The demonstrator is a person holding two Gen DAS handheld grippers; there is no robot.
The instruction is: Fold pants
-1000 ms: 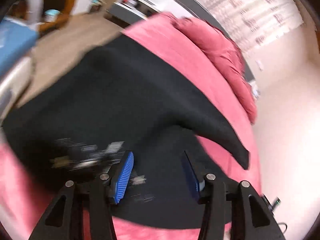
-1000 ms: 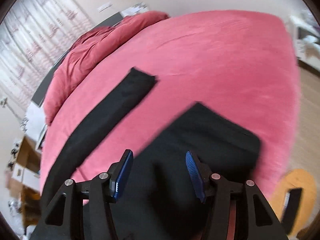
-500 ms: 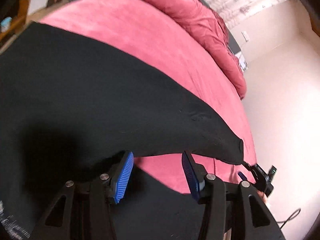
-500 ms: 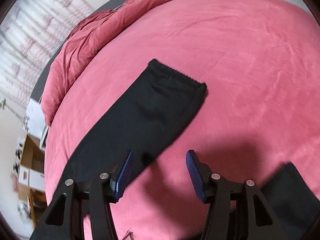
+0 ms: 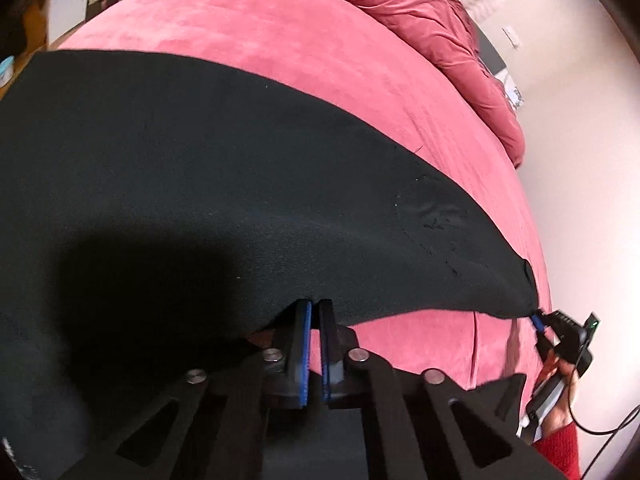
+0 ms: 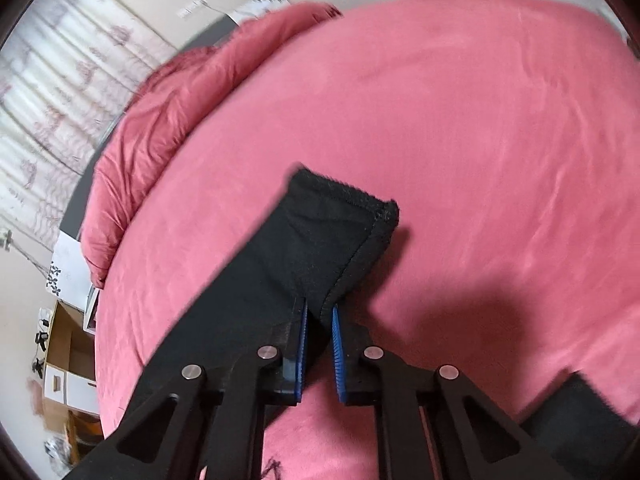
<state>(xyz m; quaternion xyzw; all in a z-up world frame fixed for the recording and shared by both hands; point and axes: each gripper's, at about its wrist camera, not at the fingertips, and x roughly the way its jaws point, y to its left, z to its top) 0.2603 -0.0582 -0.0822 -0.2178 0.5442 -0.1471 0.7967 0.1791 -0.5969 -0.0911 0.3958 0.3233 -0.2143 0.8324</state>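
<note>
Black pants (image 5: 200, 184) lie spread on a pink bed (image 5: 280, 40). My left gripper (image 5: 315, 312) is shut on the near edge of the pants, at the inner side of a leg. My right gripper (image 6: 319, 312) is shut on the side seam of the same leg (image 6: 320, 240), just short of its hem. In the left wrist view the right gripper (image 5: 538, 320) shows at the leg's far end, held by a hand. The other leg's end (image 6: 580, 412) lies at the lower right of the right wrist view.
A bunched pink duvet (image 6: 160, 120) lies along the head of the bed, with curtains (image 6: 48, 88) behind it. Cardboard boxes (image 6: 68, 360) stand on the floor beside the bed. A cable (image 5: 600, 428) trails from the right gripper.
Both grippers were open and have closed on the pants. The left came down to the fabric's near edge; the right moved up to the leg near its hem.
</note>
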